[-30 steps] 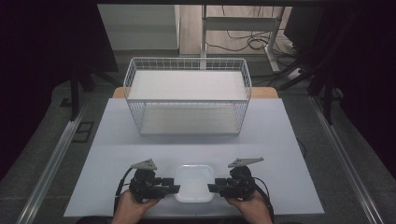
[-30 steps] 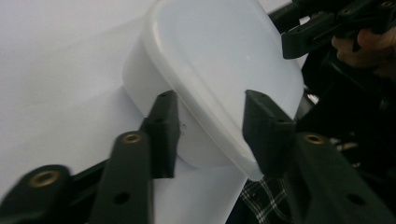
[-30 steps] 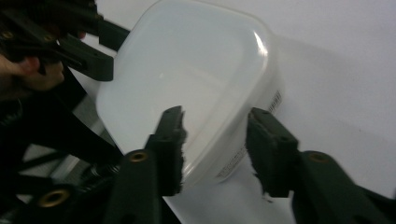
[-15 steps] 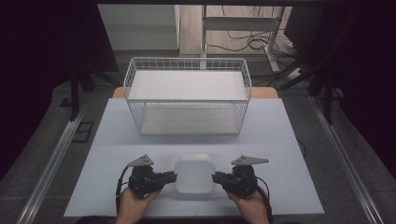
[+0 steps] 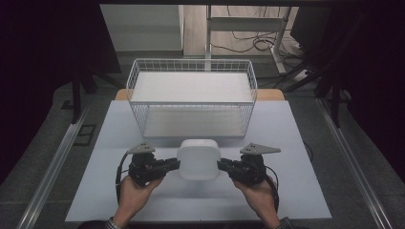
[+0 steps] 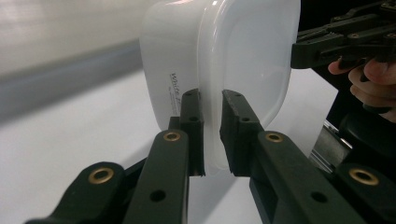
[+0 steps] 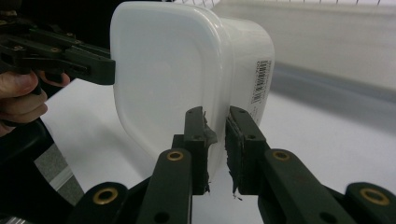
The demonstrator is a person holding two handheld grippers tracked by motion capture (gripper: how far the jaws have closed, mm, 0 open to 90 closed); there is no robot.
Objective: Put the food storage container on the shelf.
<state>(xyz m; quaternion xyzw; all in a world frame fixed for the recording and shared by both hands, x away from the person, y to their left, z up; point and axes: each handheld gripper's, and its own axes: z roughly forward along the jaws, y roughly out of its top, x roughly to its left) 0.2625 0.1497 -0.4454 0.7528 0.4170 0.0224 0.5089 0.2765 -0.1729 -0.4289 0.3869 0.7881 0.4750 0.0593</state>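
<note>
A white plastic lidded container [image 5: 198, 157] hangs just above the table, tipped up on its edge between my two grippers. My left gripper [image 5: 175, 165] grips its left rim, and my right gripper [image 5: 221, 165] grips its right rim. Both pairs of jaws have just been closing with the rim between them. In the left gripper view the pads [image 6: 191, 121] pinch the container's [image 6: 243, 60] lip. The right gripper view shows the same pinch on the container [image 7: 163, 70], near its barcode label. Each view also shows the other hand's gripper on the far rim.
A white wire basket [image 5: 191, 62] with a pale liner stands behind the container at mid-table. The pale table top [image 5: 296, 143] runs to grey floor rails on both sides. Cables and a metal frame lie on the floor beyond.
The container lay flat on the table a second ago. Both grippers have closed on its rim, risen with it and tipped it up on edge.
</note>
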